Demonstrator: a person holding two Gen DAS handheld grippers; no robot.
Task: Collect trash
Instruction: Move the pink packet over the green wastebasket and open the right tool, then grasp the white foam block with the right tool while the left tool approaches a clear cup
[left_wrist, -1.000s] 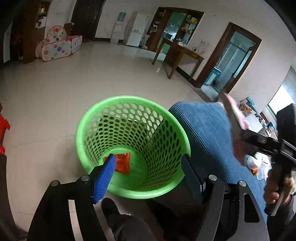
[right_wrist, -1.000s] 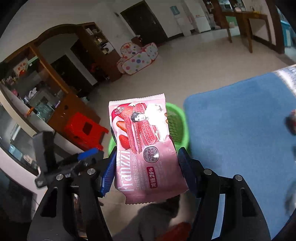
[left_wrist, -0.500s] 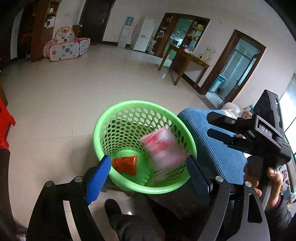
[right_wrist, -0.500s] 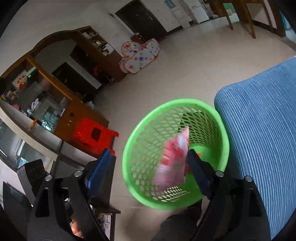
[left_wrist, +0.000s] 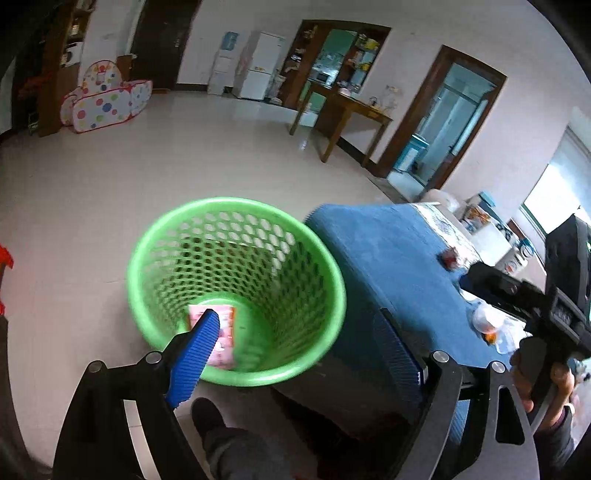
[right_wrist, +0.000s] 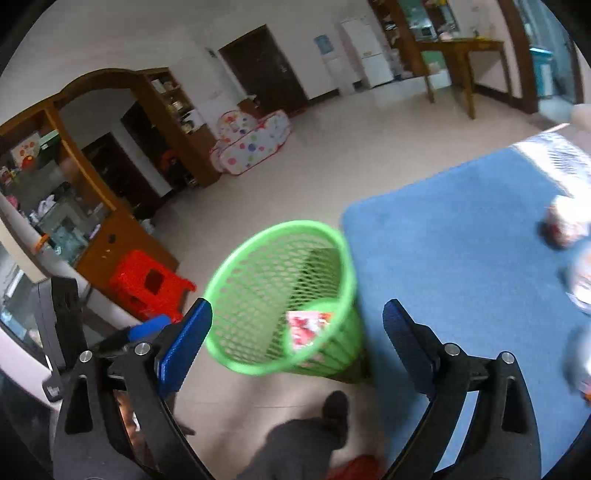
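A green perforated basket stands on the floor against the blue-covered table. A pink snack wrapper lies on the basket's bottom. My left gripper hangs over the basket's near rim. Its jaws are opening with nothing between them. My right gripper is above and beside the basket, its jaws opening wide and empty. In the left wrist view it sits off to the right, held by a hand. More trash lies on the table: a red piece and clear plastic.
A red plastic stool stands left of the basket. The person's shoe is on the floor just below the basket. A spotted play tent and a wooden table stand far across the tiled floor.
The pink wrapper left my right gripper and dropped into the basket. The right jaws spread wide and the gripper drew back to the right. My left jaws widened a little.
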